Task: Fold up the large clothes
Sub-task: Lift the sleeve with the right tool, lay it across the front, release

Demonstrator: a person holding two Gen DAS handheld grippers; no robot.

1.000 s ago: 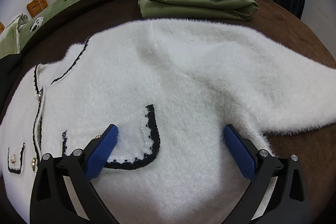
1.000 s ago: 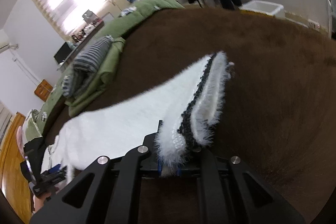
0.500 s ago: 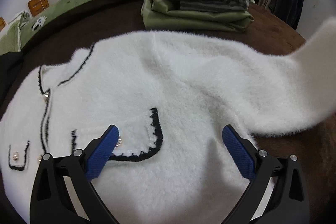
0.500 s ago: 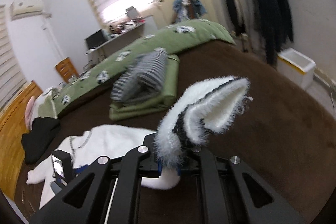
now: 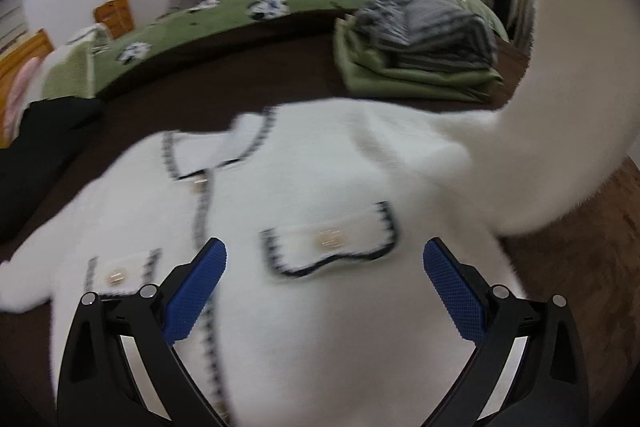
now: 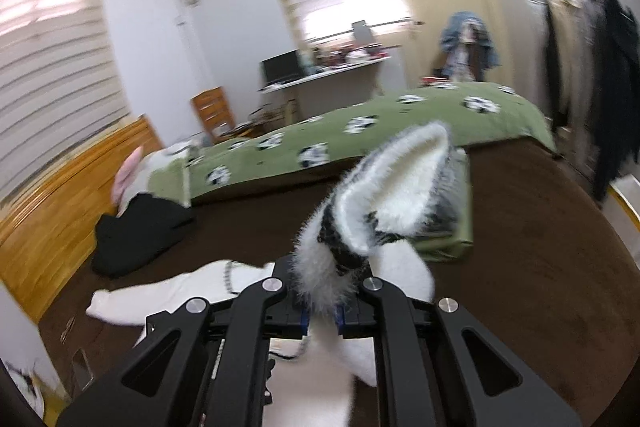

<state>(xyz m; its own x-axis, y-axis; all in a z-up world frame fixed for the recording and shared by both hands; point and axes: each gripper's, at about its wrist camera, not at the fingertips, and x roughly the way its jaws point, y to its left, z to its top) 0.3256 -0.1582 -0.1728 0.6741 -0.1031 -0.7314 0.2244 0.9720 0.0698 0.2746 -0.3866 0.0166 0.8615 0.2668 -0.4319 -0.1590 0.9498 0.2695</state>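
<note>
A fluffy white cardigan (image 5: pixel 320 179) with black trim and gold buttons lies front up on the brown bedspread (image 5: pixel 580 267). My left gripper (image 5: pixel 324 283) is open and empty, hovering just above the cardigan's lower front near a pocket flap (image 5: pixel 332 247). My right gripper (image 6: pixel 322 315) is shut on the black-trimmed cuff (image 6: pixel 384 195) of the cardigan's sleeve and holds it raised. The lifted sleeve (image 5: pixel 560 99) rises along the right edge of the left wrist view.
A folded pile, striped grey on olive green (image 5: pixel 416 47), sits at the back right. A green patterned duvet (image 5: pixel 280 7) lies behind. A black garment (image 6: pixel 140 231) lies at the left. A wooden headboard (image 6: pixel 60 187) and a clothes rack (image 6: pixel 592 67) flank the bed.
My right gripper has lifted the sleeve cuff high and swung it in over the cardigan. My left gripper has drawn back and tilted up, so more of the cardigan's front shows.
</note>
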